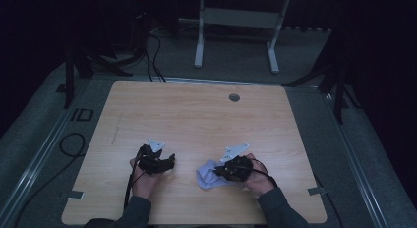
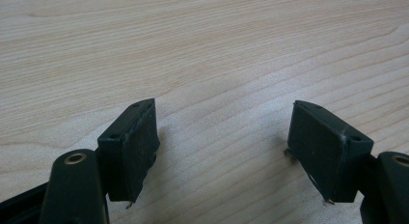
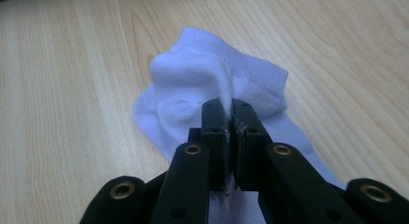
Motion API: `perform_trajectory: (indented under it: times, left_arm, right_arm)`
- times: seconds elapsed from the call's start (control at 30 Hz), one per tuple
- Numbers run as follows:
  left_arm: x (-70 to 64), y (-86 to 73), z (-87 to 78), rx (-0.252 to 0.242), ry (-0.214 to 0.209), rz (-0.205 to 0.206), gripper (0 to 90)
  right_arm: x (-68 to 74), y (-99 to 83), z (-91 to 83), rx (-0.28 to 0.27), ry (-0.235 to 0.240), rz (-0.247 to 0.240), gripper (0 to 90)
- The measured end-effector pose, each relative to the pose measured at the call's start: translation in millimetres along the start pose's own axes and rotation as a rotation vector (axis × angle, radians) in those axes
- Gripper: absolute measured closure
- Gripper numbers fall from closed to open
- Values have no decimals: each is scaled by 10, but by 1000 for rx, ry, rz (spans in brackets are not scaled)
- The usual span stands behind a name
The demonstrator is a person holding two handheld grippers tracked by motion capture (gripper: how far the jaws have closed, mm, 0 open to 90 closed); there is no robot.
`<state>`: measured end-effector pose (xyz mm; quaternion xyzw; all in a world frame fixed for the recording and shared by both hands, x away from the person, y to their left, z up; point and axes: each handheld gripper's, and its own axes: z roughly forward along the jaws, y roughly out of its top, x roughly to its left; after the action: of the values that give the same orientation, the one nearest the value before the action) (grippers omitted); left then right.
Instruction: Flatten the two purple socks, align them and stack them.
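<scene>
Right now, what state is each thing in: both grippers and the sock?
Left gripper: jaws wide open, nothing between them, low over bare table.
Right gripper: jaws shut, pinching a fold of the sock.
White sock: bunched up, lying on the table, pinched by the right gripper.

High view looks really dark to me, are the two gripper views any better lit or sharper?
High view: dim overall, surroundings nearly black, the white sock a pale soft patch on the table. Left gripper view: bright and even, wood grain crisp, faint shadows beside the open left gripper. Right gripper view: well lit, the sock's knit sharp where the right gripper pinches it, nearest black parts slightly soft.
</scene>
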<state>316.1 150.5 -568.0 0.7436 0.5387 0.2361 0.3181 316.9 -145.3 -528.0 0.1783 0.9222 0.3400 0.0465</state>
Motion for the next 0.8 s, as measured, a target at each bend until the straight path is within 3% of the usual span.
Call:
perform_trajectory:
  times: [0.2, 0.63, 0.8]
  left_arm:
    - [0, 0, 0, 0, 0, 0, 265]
    - [-1, -1, -2, 0, 2, -3, 268]
    - [-21, 9, -38, 13, -2, -1, 380]
  right_arm:
    - [8, 4, -3, -6, 20, -9, 851]
    - [39, -17, 49, 28, 114, -53, 824]
    - [48, -37, 119, 60, 110, -57, 807]
